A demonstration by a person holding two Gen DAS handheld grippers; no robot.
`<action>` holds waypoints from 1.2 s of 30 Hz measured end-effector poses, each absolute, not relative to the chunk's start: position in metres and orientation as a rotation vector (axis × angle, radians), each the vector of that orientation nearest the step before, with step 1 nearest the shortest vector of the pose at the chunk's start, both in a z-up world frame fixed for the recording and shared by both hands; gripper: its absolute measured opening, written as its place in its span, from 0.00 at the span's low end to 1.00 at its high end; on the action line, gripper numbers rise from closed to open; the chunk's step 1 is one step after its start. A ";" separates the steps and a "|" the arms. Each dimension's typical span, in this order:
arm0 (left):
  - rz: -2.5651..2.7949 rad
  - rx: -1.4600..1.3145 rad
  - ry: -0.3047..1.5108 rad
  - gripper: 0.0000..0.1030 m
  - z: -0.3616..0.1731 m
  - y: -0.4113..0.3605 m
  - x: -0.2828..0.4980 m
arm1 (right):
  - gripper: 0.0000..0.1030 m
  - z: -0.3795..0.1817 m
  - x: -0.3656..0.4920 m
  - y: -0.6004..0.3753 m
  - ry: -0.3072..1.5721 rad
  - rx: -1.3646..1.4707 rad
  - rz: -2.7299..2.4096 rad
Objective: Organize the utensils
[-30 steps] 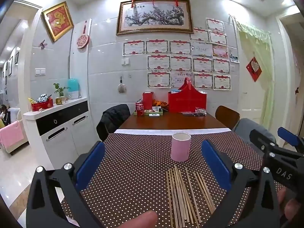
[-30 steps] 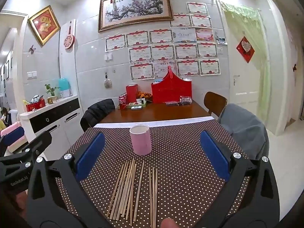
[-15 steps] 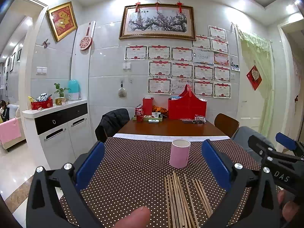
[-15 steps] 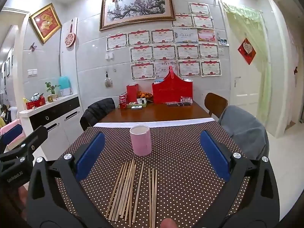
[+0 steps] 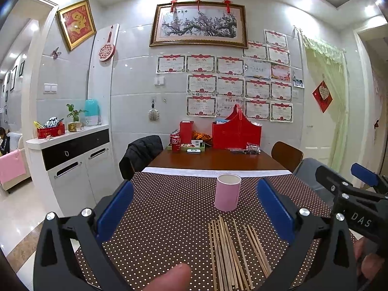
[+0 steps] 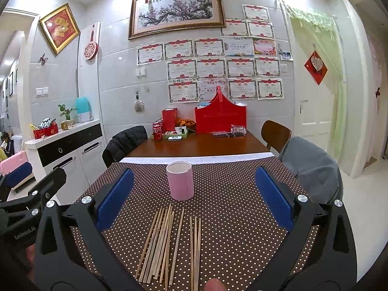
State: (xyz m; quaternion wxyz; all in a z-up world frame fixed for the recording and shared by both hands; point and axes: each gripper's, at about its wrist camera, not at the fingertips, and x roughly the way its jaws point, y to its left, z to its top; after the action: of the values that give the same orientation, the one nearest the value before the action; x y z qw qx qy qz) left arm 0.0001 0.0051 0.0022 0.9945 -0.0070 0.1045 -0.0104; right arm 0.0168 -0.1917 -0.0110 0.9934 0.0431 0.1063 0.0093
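Observation:
Several wooden chopsticks [image 5: 228, 249] lie loose on the brown dotted tablecloth [image 5: 169, 206], pointing away from me. A pink cup [image 5: 228, 192] stands upright just beyond them. My left gripper [image 5: 194, 208] is open and empty, above the cloth to the left of the chopsticks. In the right wrist view the chopsticks [image 6: 167, 242] lie below and between the fingers of my right gripper [image 6: 194, 198], which is open and empty. The pink cup [image 6: 180, 180] stands past them. The right gripper [image 5: 351, 194] shows at the right edge of the left wrist view.
The far table end holds a red basket [image 5: 236, 133], a red box, soda cans [image 5: 175, 143] and a small tray. Chairs stand at both sides, one with a black jacket [image 5: 140, 155], one with a grey cover [image 6: 312, 167]. A white cabinet [image 5: 72, 160] is at left.
Both grippers have tilted up slightly, so the table and cup sit lower in view. Both stay open and the chopsticks have not moved.

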 end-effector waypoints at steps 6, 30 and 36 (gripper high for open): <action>-0.021 -0.010 0.207 0.97 0.002 0.004 0.000 | 0.95 -0.011 0.017 -0.191 0.211 0.086 0.018; -0.026 -0.017 0.220 0.97 -0.004 0.003 0.005 | 0.95 -0.011 0.018 -0.190 0.216 0.087 0.013; -0.011 -0.033 0.284 0.97 -0.016 0.011 0.022 | 0.95 -0.017 0.028 -0.192 0.251 0.093 0.001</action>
State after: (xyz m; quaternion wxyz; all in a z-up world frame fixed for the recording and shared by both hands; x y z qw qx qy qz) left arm 0.0215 0.0110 -0.0165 0.9898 -0.0162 0.1416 -0.0057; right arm 0.0277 -0.1925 -0.0171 0.9910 0.0465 0.1254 0.0006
